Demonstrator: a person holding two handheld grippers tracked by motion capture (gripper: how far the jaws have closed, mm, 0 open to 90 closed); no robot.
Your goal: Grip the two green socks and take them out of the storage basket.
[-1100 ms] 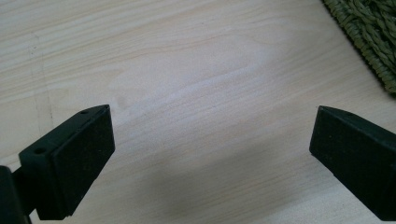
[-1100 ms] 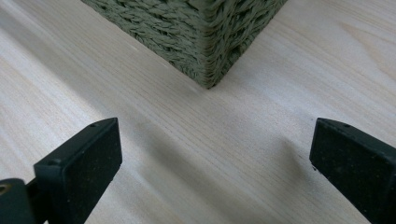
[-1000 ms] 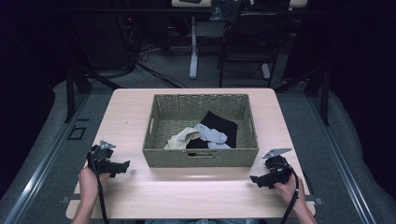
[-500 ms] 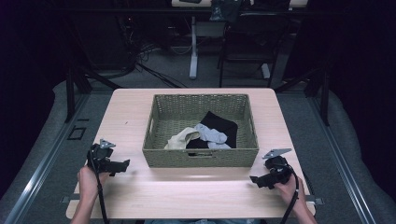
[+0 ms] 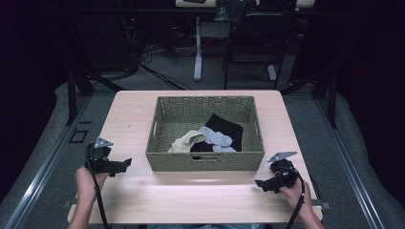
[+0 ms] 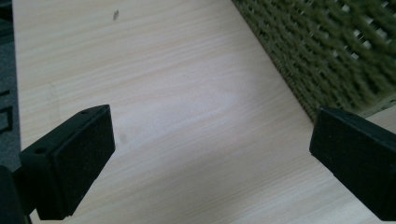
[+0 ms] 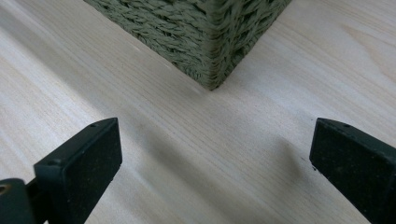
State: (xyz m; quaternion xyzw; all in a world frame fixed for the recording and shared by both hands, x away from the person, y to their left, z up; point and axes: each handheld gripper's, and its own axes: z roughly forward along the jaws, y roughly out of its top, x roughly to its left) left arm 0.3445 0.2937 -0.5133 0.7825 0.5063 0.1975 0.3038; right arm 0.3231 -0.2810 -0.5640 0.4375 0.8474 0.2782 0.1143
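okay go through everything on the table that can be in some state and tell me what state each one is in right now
left gripper: open, jaws wide apart, holding nothing, above bare table beside the basket.
right gripper: open, holding nothing, facing the basket's corner.
woven basket: upright on the table, uncovered, holding clothes.
black garment: lying crumpled in the basket.
grey garment: crumpled, on top of the black one.
cream garment: crumpled, against the basket's front wall.

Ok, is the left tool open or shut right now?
Open. The left tool has its jaws wide apart over bare table, nothing between them.
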